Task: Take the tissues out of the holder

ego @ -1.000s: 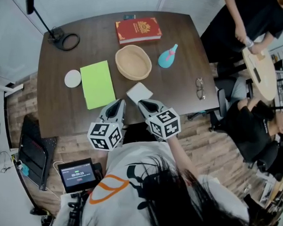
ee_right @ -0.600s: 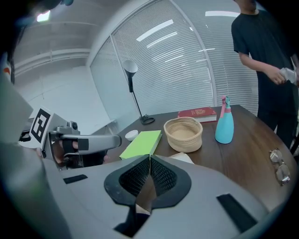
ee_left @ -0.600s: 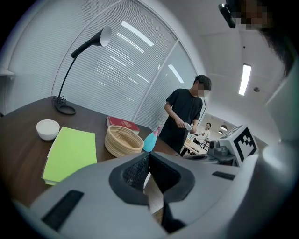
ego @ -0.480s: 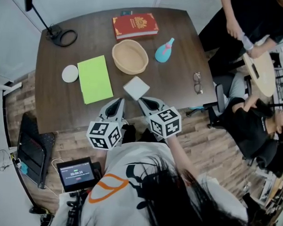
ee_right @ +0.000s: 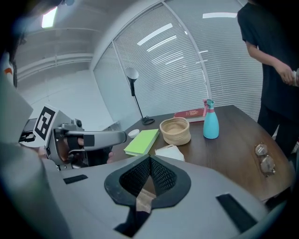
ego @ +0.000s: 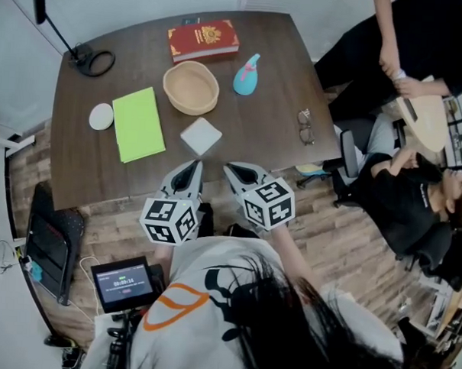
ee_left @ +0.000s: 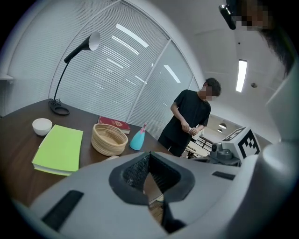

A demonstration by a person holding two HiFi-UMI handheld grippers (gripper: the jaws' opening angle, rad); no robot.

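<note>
White tissue packet: lies flat on the dark worktop, centre of the head view, corner pointing toward the near edge. Nothing touches it.

Just above it in frame: round woven basket, close to the packet but apart from it. Whether this is the holder, cannot tell.

Left of the packet: green notebook, flat. Beside that, further left, a small white bowl.

Upper centre: red book near the far edge. To its lower right, a teal spray bottle with a pink top, upright.

Right of the packet, well apart: folded glasses. Upper left corner: lamp base with a looped cord.

Left claw: below the packet in frame, tip over the near edge of the worktop; pads pressed together, nothing between them.

Right claw: just beside the left one, same height in frame; jaws have just been closing and now meet, with nothing between them. Neither claw reaches the packet.

Lower left: small screen on a stand over the wood floor. Upper right: a standing person in black; below, a seated person.
</note>
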